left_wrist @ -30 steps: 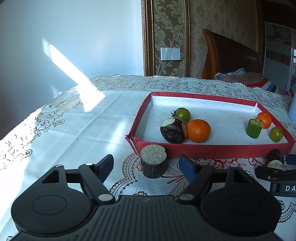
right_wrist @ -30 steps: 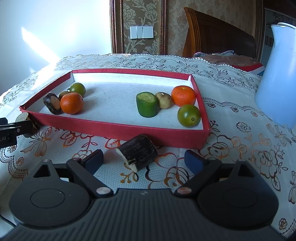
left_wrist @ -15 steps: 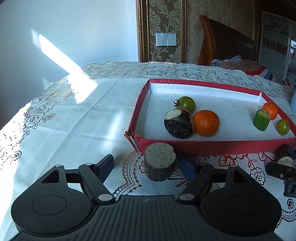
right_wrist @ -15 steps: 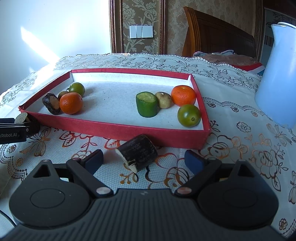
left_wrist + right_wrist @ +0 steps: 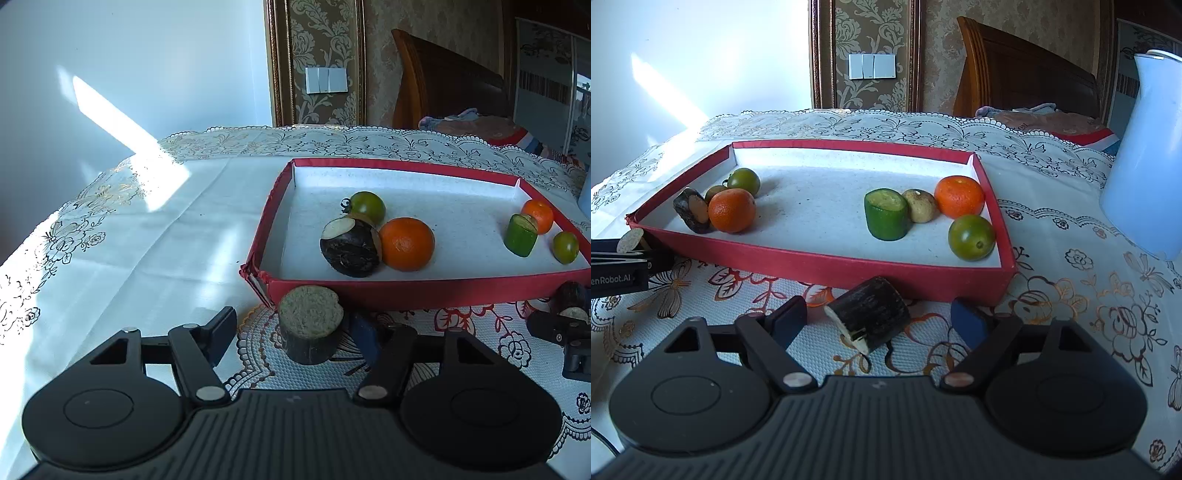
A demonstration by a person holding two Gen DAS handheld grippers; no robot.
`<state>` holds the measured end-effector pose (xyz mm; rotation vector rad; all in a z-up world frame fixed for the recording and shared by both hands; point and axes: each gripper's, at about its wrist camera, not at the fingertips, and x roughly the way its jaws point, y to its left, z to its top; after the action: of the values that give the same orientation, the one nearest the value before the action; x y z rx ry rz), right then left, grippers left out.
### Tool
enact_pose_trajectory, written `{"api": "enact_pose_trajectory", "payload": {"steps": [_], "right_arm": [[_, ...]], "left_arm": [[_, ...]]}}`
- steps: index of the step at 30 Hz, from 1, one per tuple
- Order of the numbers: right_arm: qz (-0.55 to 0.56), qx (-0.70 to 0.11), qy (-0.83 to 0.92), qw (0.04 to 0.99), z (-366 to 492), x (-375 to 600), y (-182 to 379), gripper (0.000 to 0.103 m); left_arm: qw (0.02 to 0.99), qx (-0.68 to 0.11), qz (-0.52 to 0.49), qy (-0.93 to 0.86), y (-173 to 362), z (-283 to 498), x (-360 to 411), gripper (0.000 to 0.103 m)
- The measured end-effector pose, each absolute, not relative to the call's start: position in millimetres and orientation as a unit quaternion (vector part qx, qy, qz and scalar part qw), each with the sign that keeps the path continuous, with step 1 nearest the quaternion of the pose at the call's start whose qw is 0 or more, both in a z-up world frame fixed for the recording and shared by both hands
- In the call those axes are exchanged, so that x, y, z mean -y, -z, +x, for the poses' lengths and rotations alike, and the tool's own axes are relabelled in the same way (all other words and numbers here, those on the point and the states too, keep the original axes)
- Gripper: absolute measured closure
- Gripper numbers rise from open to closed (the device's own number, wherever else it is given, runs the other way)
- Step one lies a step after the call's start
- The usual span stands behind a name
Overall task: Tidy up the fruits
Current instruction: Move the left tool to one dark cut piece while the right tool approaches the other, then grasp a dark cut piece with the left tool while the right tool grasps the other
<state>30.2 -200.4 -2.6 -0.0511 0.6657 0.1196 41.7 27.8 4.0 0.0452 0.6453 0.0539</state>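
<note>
A red tray (image 5: pixel 424 291) (image 5: pixel 827 264) holds two oranges (image 5: pixel 406 243) (image 5: pixel 959 196), two green fruits (image 5: pixel 367 206) (image 5: pixel 971 237), a green cut piece (image 5: pixel 886 214), a dark cut piece (image 5: pixel 351 247) and a small brown fruit (image 5: pixel 919 205). My left gripper (image 5: pixel 295 328) is open around a dark upright stub (image 5: pixel 310 323) on the cloth before the tray's near left corner. My right gripper (image 5: pixel 879 317) is open around a dark stub lying on its side (image 5: pixel 871 314) before the tray's front wall.
A light blue jug (image 5: pixel 1145 158) stands right of the tray. A lace tablecloth (image 5: pixel 129 240) covers the table, sunlit on the left. A wall, a wooden headboard (image 5: pixel 1027 70) and bedding lie behind. The other gripper shows at each view's edge (image 5: pixel 561 332) (image 5: pixel 620 266).
My left gripper has moved forward and to the left, so the upright stub now sits further between its fingers. The right gripper has barely moved.
</note>
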Motion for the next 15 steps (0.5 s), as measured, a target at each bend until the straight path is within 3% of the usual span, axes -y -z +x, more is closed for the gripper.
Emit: {"api": "enact_pose_trajectory", "payload": {"steps": [15], "right_arm": [[-0.028,-0.326,-0.057,0.943,31.5,199.2,1.9,0.025]], "left_arm": [[0.949,-0.313,0.020,-0.016,-5.7,38.8,-25.2,0.064]]}}
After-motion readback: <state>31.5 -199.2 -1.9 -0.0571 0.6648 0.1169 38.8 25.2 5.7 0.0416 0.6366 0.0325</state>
